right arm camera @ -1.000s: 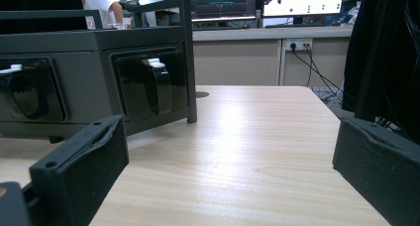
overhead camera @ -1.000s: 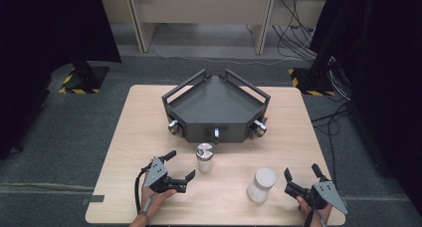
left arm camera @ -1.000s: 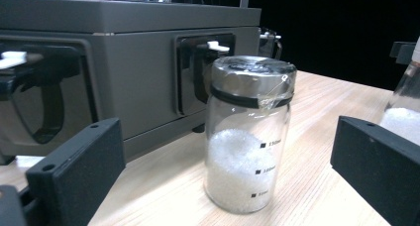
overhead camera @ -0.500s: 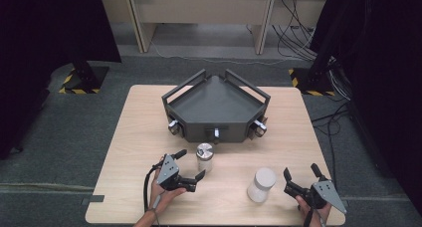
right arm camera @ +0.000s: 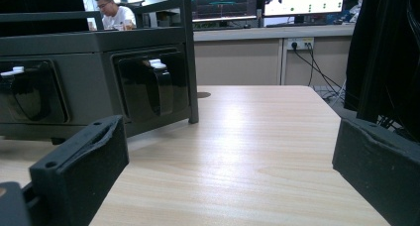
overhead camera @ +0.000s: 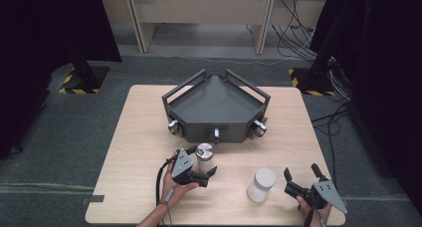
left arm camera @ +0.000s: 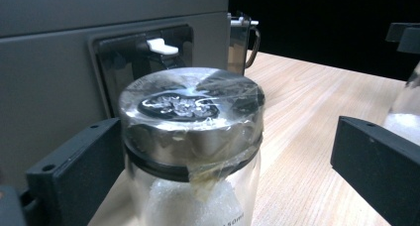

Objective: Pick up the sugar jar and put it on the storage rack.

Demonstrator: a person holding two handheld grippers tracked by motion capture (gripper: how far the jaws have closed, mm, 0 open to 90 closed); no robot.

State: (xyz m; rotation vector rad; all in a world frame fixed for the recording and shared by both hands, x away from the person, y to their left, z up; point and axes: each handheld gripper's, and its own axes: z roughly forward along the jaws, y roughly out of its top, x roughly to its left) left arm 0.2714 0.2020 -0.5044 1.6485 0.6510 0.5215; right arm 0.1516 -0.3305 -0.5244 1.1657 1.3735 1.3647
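A clear jar with a foil-wrapped metal lid stands on the wooden table, just in front of a dark grey three-cornered box. My left gripper is open with a jaw on each side of this jar. In the left gripper view the jar stands close against the left jaw, with a wide gap to the right jaw. A white-filled jar stands at the front right. Just to its right, my right gripper is open with nothing between its jaws.
The grey box has latches on its front wall and raised handles at the sides. Black cables lie on the floor behind the table, beside a dark curtain. A person sits far off beyond the box.
My left gripper has moved right and forward, so its jaws now straddle the metal-lidded jar. The right gripper and both jars have stayed put.
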